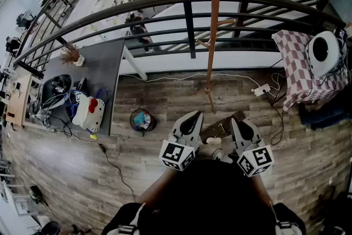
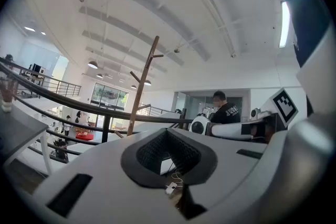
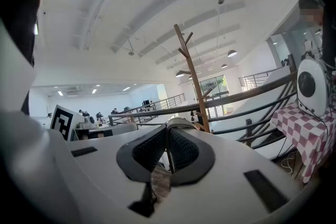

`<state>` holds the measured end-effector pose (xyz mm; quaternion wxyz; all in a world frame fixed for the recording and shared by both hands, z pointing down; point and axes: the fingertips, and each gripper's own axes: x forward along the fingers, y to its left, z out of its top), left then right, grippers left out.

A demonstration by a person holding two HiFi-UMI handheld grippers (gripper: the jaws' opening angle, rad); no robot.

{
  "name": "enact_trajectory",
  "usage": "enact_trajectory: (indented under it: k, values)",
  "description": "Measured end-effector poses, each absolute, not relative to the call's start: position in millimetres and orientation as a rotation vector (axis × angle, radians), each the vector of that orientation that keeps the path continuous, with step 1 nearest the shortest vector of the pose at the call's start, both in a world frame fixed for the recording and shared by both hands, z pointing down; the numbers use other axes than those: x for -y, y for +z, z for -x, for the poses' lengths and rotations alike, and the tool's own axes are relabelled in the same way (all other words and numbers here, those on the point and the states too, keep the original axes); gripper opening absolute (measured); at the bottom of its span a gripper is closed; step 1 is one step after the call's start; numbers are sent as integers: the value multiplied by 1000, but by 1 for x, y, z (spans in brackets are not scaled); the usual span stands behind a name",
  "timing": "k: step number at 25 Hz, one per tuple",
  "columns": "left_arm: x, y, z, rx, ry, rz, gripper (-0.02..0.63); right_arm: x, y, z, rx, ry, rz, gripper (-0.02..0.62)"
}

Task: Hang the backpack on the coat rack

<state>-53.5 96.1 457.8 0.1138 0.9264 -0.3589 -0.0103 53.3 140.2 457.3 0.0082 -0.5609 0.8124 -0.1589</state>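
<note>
A white cat-faced backpack point(image 1: 88, 112) with a red bow lies on the grey table point(image 1: 104, 71) at the left, among cables. The wooden coat rack point(image 1: 213, 30) stands straight ahead by the railing; its branched top shows in the left gripper view point(image 2: 143, 84) and in the right gripper view point(image 3: 193, 78). My left gripper point(image 1: 193, 116) and right gripper point(image 1: 236, 121) hang side by side over the wood floor, close to my body and well right of the backpack. The left gripper point(image 2: 168, 131) and the right gripper point(image 3: 168, 126) are both shut, with nothing held. The backpack is out of both gripper views.
A dark metal railing point(image 1: 190, 22) runs behind the rack. A small bin point(image 1: 142, 119) stands by the grey table's corner. A checkered-cloth table point(image 1: 297, 63) with a round white device point(image 1: 323, 52) is at the right. A power strip point(image 1: 260, 89) and cables lie on the floor.
</note>
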Motion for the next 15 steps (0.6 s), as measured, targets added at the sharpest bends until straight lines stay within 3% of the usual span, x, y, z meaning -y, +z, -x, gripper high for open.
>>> enact_trajectory:
  k: [15]
  values:
    - [-107, 457, 40, 1026, -17, -2707, 8, -148, 456, -80, -2493, -521, 1756, 26]
